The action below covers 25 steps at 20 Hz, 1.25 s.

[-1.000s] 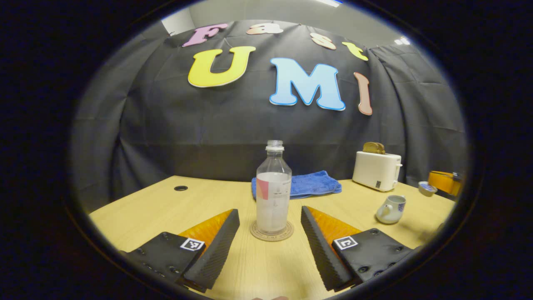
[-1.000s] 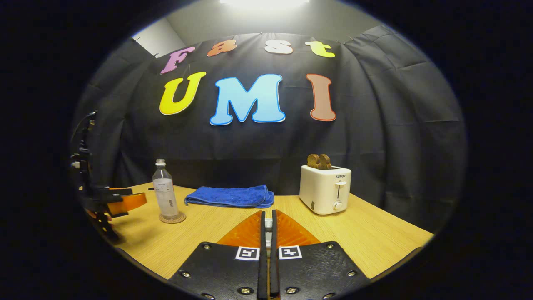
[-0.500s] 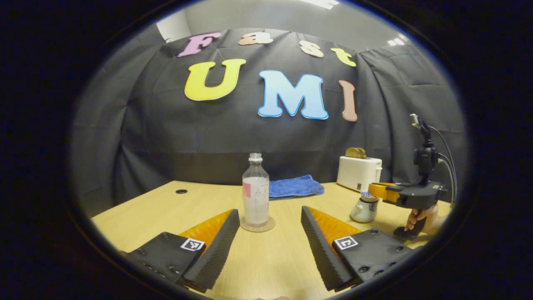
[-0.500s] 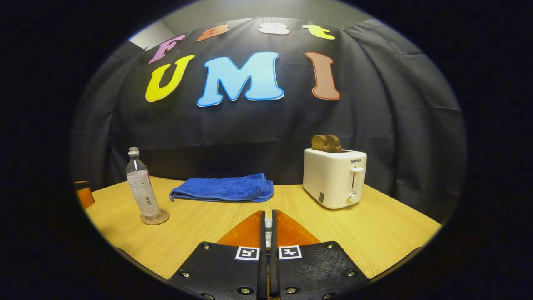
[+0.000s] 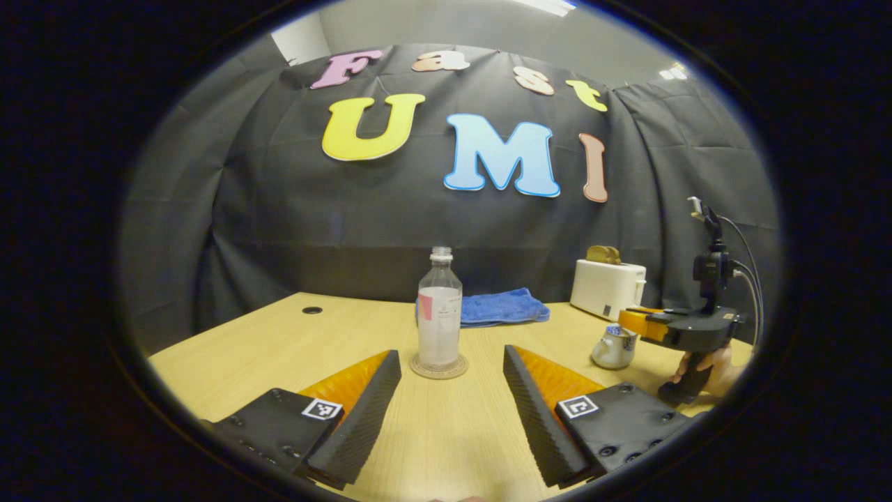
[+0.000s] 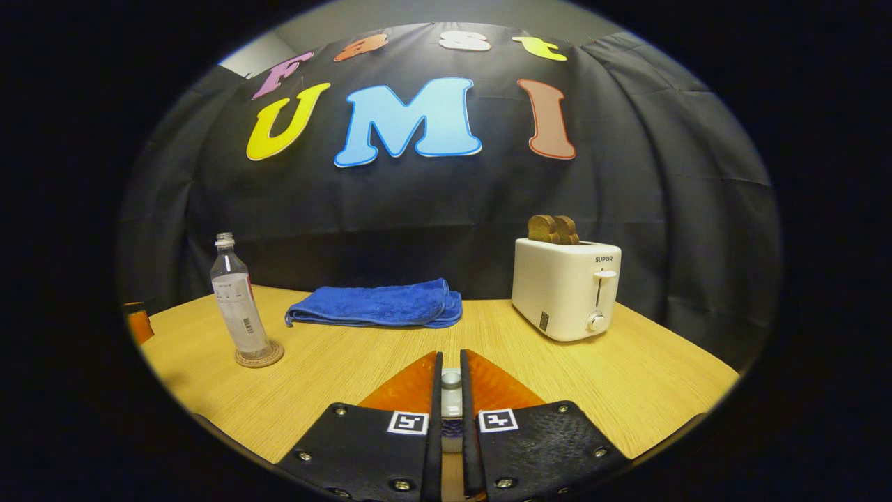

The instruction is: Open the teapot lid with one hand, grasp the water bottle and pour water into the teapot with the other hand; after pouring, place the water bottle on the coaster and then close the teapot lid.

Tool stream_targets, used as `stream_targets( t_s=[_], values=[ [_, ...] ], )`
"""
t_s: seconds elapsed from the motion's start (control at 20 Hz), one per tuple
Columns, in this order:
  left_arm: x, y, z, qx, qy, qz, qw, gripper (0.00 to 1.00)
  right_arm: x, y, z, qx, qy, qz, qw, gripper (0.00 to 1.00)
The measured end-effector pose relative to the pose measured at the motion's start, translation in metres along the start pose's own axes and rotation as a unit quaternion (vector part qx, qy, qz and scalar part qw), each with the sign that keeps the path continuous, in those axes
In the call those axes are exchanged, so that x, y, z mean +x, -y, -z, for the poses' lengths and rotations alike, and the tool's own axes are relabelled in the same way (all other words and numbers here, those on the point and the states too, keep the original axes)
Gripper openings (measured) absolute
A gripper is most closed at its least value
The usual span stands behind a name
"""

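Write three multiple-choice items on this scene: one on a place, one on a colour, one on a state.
1. Where does the water bottle stand?
A. on a plate
B. on the coaster
C. in a sink

2. What colour is the folded towel?
A. red
B. white
C. blue

3. How is the left gripper?
A. open, holding nothing
B. shut on a cup
C. shut, holding nothing

Key: 1 B, its base sits on the round disc; 2 C, the cloth is plainly blue; 3 A, its fingers stand wide apart short of the bottle.
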<state>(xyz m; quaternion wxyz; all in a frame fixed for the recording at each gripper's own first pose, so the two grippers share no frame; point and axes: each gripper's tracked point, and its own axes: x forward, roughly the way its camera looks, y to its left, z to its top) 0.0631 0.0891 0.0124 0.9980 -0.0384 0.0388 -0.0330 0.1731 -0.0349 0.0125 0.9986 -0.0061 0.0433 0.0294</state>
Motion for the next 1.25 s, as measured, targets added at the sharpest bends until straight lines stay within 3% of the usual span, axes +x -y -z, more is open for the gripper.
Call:
stream_targets(
  t_s=[0.25, 0.4, 0.45, 0.55, 0.8, 1.05, 1.25],
  values=[
    [-0.01, 0.014, -0.004, 0.006, 0.011, 0.008, 1.0, 1.0, -0.03, 0.0, -0.018, -0.009, 0.018, -0.004, 1.0, 0.17],
    [-0.018, 0.024, -0.009, 0.048, 0.041, -0.01, 0.998, 1.0, -0.077, -0.014, -0.016, -0.014, 0.03, -0.023, 0.999, 0.41],
    [-0.022, 0.032, -0.008, 0.054, 0.045, -0.011, 0.997, 1.0, -0.092, -0.017, -0.012, -0.018, 0.029, -0.022, 0.999, 0.58],
    [-0.026, 0.063, 0.003, 0.047, 0.04, 0.016, 0.998, 1.0, -0.122, -0.023, -0.006, -0.005, 0.034, -0.019, 0.999, 0.69],
    [-0.042, 0.095, 0.01, 0.027, 0.035, 0.029, 0.999, 1.0, -0.165, -0.046, 0.009, -0.008, 0.033, -0.007, 0.999, 0.71],
    [-0.055, 0.097, 0.029, 0.03, 0.021, -0.006, 0.999, 1.0, -0.18, -0.054, 0.034, -0.004, 0.017, 0.0, 1.0, 0.71],
    [-0.062, 0.096, 0.025, 0.037, 0.039, -0.031, 0.998, 1.0, -0.182, -0.045, 0.026, 0.021, 0.044, 0.025, 0.998, 0.72]
  ],
)
